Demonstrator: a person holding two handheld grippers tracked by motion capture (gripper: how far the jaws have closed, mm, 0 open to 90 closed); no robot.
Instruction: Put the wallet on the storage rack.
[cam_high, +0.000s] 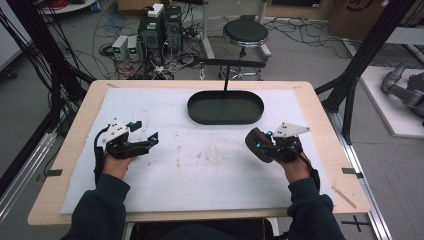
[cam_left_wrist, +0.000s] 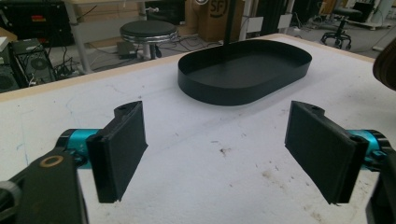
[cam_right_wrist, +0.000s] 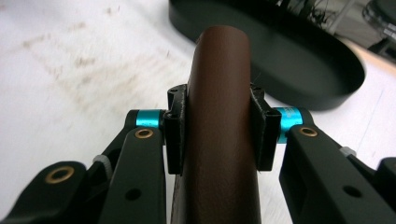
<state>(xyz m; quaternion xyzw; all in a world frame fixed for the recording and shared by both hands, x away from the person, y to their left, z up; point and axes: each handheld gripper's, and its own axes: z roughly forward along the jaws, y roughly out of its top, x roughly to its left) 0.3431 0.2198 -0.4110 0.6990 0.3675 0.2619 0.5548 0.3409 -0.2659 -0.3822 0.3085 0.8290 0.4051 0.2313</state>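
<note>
At the left of the high view the left gripper (cam_high: 150, 137) hangs just above the white mat (cam_high: 200, 165) that covers the wooden table (cam_high: 75, 145); its 2 black jaws stand wide apart with nothing between them, and in the left gripper view the pads (cam_left_wrist: 123, 149) frame a bare, scuffed stretch of mat. Farther back, near the middle of the table's far edge, sits 1 black oval tray (cam_high: 225, 119) with a low upright wall; its floor looks dark and bare in both gripper views. To the right, the right gripper (cam_high: 260, 145) is clamped on a brown leather-like case (cam_right_wrist: 219, 116), rounded at its far end, with 1 pad pressing each long side. The case is held off the mat, near the tray's right end but apart from it.
</note>
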